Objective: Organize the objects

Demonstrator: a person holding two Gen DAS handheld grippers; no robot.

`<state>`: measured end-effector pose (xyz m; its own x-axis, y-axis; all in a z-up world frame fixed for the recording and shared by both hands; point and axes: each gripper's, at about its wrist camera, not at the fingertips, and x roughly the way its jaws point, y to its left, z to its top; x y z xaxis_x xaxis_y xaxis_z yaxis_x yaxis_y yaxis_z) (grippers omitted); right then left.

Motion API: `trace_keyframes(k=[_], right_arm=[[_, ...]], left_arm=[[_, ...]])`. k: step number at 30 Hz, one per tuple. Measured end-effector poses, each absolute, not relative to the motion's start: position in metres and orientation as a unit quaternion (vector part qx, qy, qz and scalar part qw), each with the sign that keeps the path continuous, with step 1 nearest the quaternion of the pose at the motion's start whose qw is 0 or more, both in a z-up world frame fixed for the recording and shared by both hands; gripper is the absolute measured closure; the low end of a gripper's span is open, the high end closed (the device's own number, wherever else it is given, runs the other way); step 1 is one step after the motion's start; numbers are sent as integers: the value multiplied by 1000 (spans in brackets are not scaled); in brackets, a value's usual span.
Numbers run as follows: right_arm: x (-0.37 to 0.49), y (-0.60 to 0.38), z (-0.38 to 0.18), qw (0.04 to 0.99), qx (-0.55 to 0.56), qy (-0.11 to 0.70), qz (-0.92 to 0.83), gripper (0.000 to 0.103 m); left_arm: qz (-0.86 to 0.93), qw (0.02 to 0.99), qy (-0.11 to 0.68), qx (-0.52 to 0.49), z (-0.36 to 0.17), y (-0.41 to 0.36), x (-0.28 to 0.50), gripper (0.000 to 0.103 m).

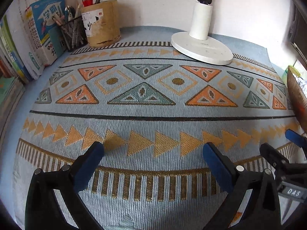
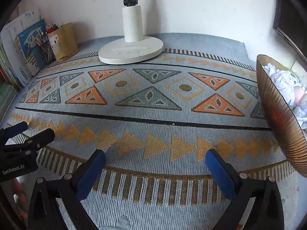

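My left gripper (image 1: 153,149) is open and empty, low over the patterned blue cloth (image 1: 153,115) on the desk. My right gripper (image 2: 155,157) is open and empty too, beside it on the right; it also shows at the right edge of the left wrist view (image 1: 282,143). The left gripper shows at the left edge of the right wrist view (image 2: 32,132). A bamboo pen holder (image 1: 101,23) and a black mesh pen cup (image 1: 73,32) with pens stand at the back left. A ribbed brown bowl (image 2: 280,111) holding crumpled paper (image 2: 282,80) stands at the right.
A white desk lamp base (image 1: 201,48) and its column stand at the back middle, also in the right wrist view (image 2: 132,49). Books (image 1: 44,30) lean upright along the left edge. A white wall closes the back.
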<state>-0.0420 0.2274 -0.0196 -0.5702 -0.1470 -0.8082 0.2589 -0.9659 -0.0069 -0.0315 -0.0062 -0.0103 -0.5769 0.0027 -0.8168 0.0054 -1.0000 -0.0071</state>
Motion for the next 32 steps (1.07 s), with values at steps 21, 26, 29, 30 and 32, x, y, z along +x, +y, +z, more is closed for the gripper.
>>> trace_keyframes(k=[21, 26, 29, 30, 32], right_arm=[[-42, 228, -21, 115, 449, 62, -884, 0], [-42, 228, -20, 115, 449, 62, -884, 0], [-42, 228, -20, 115, 449, 62, -884, 0], [-42, 228, -21, 115, 449, 62, -884, 0], [-42, 228, -21, 115, 449, 62, -884, 0]], left_arm=[[-890, -22, -8, 455, -8, -4, -33, 0], [-890, -21, -7, 455, -8, -5, -34, 0], [-890, -21, -7, 455, -8, -5, -34, 0], [-890, -21, -7, 455, -8, -6, -34, 0], [-890, -21, -7, 456, -8, -5, -34, 0]])
